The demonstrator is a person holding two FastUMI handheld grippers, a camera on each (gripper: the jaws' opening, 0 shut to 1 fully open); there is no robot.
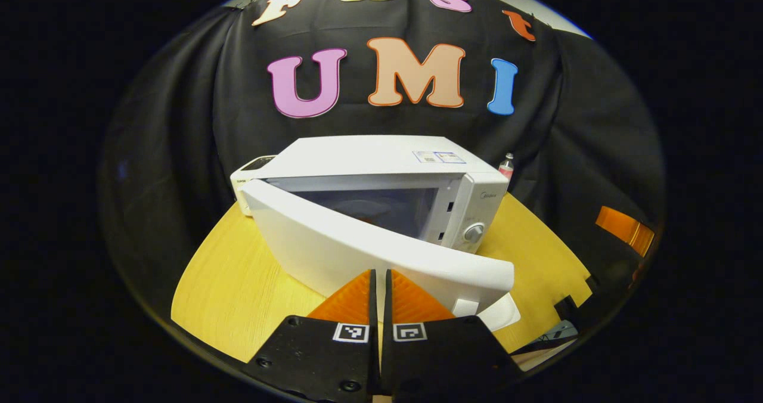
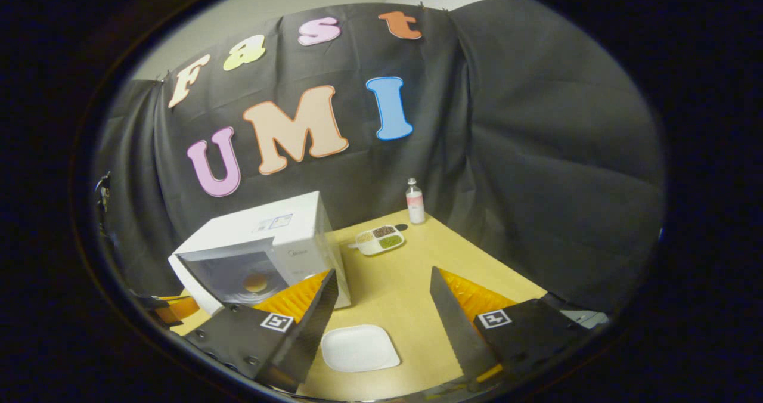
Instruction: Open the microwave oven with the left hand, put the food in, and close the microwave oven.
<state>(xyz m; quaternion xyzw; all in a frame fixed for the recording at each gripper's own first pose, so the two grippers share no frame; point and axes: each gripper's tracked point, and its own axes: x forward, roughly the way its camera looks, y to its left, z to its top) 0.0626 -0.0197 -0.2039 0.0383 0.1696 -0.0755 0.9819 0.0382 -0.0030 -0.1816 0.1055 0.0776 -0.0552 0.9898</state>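
The white microwave (image 1: 369, 155) stands on the yellow table with its door (image 1: 357, 254) swung partly open, hinged at the left. My left gripper (image 1: 380, 281) is shut, its tips right against the door's outer face with nothing between them. In the right gripper view the microwave (image 2: 286, 224) is at the left, and a round golden piece of food (image 2: 255, 282) lies on the turntable inside. My right gripper (image 2: 382, 275) hangs open above the table, with an empty white plate (image 2: 360, 347) below it. Part of the left gripper's body (image 2: 170, 309) shows low by the door.
A divided tray of grains (image 2: 380, 239) and a small bottle (image 2: 415, 201) stand at the table's far side. A white device (image 1: 253, 167) sits behind the microwave's left corner. The control knob (image 1: 474, 233) faces front right. Black cloth walls close in the table.
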